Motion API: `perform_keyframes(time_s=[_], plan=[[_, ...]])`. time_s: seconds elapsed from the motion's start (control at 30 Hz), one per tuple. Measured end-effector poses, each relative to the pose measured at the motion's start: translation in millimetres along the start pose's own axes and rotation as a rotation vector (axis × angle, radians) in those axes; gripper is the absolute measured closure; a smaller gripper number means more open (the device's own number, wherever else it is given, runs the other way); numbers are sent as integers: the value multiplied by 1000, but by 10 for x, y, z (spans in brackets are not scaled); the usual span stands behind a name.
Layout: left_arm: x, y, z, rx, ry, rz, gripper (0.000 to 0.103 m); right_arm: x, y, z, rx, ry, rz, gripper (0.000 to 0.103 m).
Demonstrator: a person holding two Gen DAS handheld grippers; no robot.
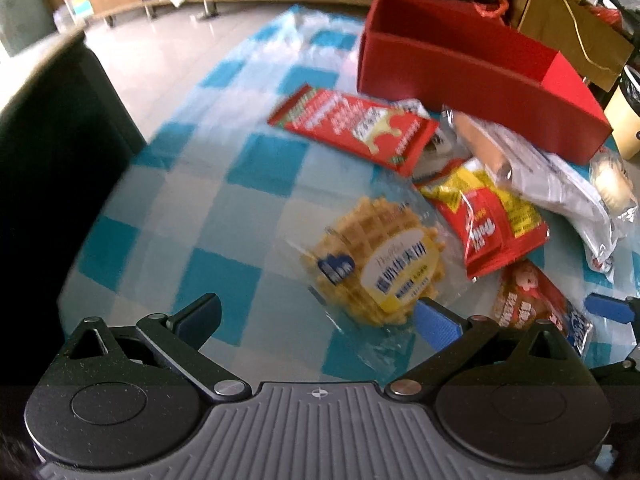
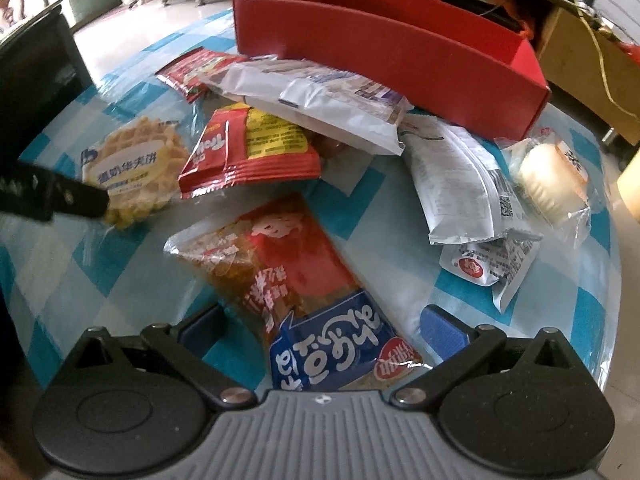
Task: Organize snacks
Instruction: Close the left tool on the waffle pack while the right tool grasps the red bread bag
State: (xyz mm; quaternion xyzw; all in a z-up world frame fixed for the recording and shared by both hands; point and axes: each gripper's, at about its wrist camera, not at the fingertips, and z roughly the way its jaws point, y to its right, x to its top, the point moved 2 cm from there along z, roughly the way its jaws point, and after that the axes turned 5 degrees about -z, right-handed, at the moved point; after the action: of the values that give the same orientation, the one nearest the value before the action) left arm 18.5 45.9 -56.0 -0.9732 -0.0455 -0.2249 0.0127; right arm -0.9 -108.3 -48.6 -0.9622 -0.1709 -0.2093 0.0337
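Blue-ended snack packet (image 2: 304,300) lengthwise between right tongs (image 2: 320,330)

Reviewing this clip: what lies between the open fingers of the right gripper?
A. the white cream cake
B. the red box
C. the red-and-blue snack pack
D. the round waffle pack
C: in the right wrist view the red-and-blue snack pack runs between the spread fingers of the right gripper; the waffle pack lies far to the left.

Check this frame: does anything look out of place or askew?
Yes. The red box shows no snacks inside, while the packets lie jumbled in front of it, a white packet overlapping the red-and-yellow packet. Nothing looks spilled or torn.
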Motion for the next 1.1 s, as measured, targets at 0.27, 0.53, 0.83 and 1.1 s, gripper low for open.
perform_keyframes(time_s=[0.27,0.53,0.83,1.1], plan=[[47,398,-6,-8,51,282,0,-51,67,-148,9,21,4,38],[126,567,347,-38,1,435,0,-100,137,-192,26,23,35,38],[158,491,580,-154,-99,392,0,-115,245,-216,110,62,106,27],[122,501,581,-160,-69,404,0,49,208,-144,149,86,85,23]])
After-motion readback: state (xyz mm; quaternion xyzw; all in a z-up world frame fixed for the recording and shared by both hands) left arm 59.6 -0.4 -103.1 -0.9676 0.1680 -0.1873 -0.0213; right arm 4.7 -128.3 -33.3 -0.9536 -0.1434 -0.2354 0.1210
